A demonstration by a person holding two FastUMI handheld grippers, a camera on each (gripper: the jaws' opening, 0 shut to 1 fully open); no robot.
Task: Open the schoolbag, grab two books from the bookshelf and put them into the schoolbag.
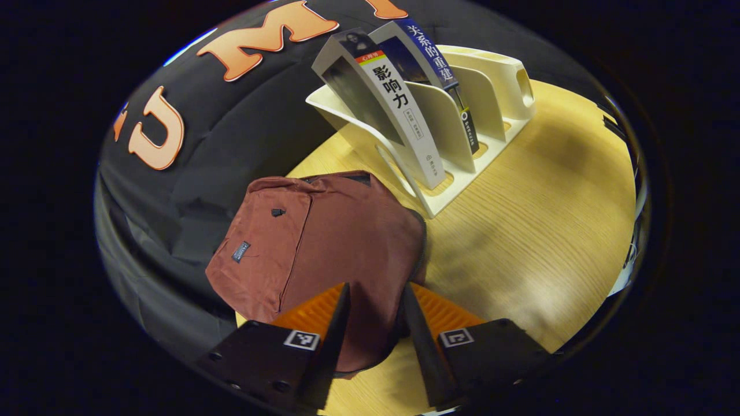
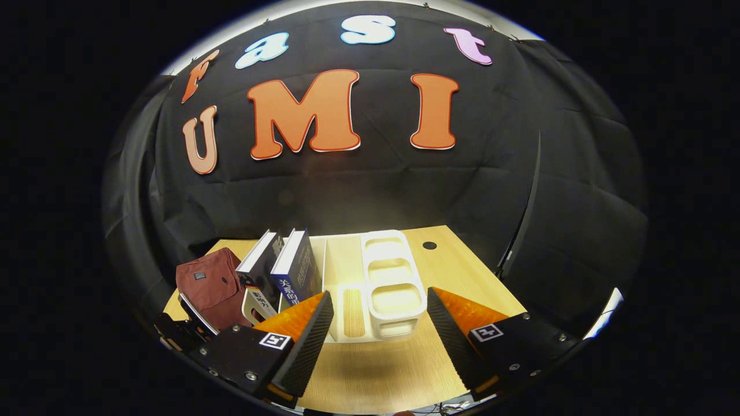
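A dark red schoolbag [image 1: 315, 248] lies flat on the wooden table, zipper closed as far as I can see. My left gripper [image 1: 376, 303] hovers open over its near edge, fingers apart with bag fabric showing in the gap. A cream bookshelf [image 1: 457, 127] stands behind the bag and holds two leaning books: a grey-white one [image 1: 387, 98] and a dark blue one [image 1: 430, 55]. In the right gripper view the schoolbag [image 2: 211, 286] sits at the left, the bookshelf [image 2: 384, 283] stands in the middle with the white book [image 2: 257, 263] and blue book [image 2: 298, 268]. My right gripper [image 2: 378, 312] is open in front of the shelf.
The wooden table [image 1: 537, 231] has bare room to the right of the bag and shelf. A small round hole [image 2: 429, 245] sits at the table's far side. The other gripper [image 2: 185, 329] shows at the lower left of the right gripper view. Black cloth walls close in behind.
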